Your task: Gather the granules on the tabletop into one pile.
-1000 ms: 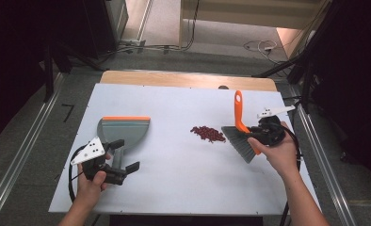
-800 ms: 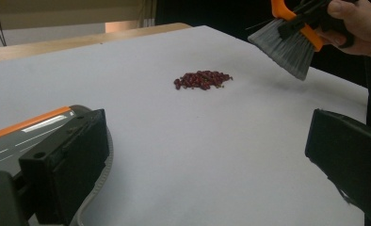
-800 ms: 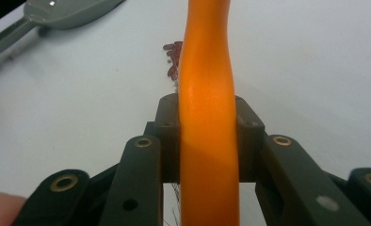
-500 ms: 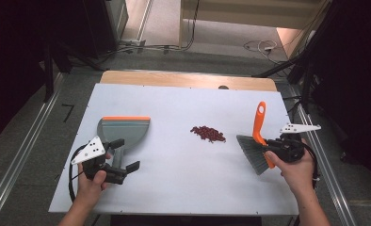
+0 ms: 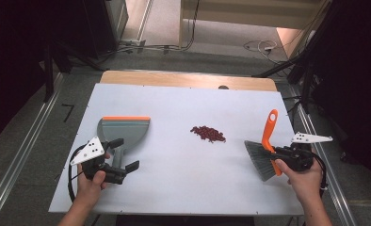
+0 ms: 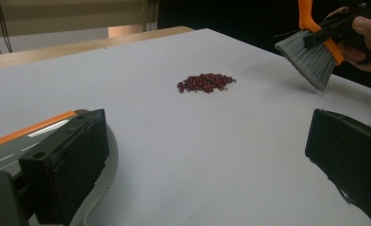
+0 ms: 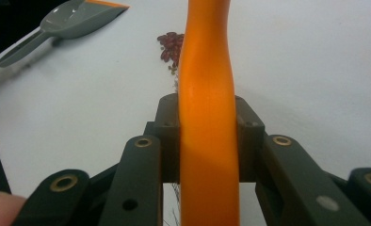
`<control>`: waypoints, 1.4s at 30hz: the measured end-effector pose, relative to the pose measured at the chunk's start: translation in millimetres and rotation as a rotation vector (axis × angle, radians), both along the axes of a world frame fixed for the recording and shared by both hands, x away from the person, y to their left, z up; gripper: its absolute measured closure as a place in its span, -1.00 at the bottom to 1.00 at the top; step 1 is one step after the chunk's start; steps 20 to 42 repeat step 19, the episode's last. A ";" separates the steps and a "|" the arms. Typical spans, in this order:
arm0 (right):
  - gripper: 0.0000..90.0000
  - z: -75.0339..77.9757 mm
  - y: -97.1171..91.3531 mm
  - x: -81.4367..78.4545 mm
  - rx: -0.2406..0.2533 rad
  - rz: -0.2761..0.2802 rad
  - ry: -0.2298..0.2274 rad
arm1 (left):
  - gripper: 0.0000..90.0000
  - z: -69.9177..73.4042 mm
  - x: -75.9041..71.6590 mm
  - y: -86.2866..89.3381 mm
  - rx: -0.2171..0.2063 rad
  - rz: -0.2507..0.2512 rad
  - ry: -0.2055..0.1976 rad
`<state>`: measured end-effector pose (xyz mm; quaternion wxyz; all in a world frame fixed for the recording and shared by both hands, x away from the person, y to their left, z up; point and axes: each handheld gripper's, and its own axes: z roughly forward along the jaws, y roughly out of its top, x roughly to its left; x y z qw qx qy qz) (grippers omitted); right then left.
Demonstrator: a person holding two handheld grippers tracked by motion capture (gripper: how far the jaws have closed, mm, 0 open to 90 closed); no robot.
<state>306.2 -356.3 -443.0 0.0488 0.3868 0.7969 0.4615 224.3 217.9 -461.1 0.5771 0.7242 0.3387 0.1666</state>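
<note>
A small pile of dark red beans (image 5: 208, 133) (image 6: 205, 82) (image 7: 172, 44) lies in the middle of the white table (image 5: 174, 99). My right gripper (image 5: 274, 153) (image 7: 207, 122) is shut on the orange handle of a brush (image 5: 270, 127) (image 7: 207, 84). The brush's grey bristles (image 5: 259, 159) (image 6: 308, 54) hang just above the table, to the right of the beans and nearer the front edge. At the left lies a grey dustpan with an orange lip (image 5: 125, 129) (image 6: 28, 136) (image 7: 75, 19). My left gripper (image 5: 123, 154) (image 6: 207, 155) stands open at the dustpan's handle, its jaws wide apart.
A wooden strip (image 5: 183, 79) borders the table's far edge. Metal rails (image 5: 19, 155) run along the floor on both sides. Cables (image 5: 259, 46) lie on the floor beyond the table. Bare table surface surrounds the beans.
My right gripper has carried the brush rightward and toward the front edge, away from the beans, and a little lower. The left gripper and dustpan have stayed in place.
</note>
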 end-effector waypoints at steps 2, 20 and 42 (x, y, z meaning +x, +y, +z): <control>0.52 -2.1 -1.6 1.3 0.016 -0.007 -0.001 | -0.98 0.1 -0.1 0.1 -0.002 0.004 0.000; 0.52 -4.0 -4.7 3.5 0.030 -0.021 0.006 | -0.98 0.2 -0.2 -0.7 -0.004 0.010 0.006; 0.52 -4.0 -4.7 3.5 0.030 -0.021 0.006 | -0.98 0.2 -0.2 -0.7 -0.004 0.010 0.006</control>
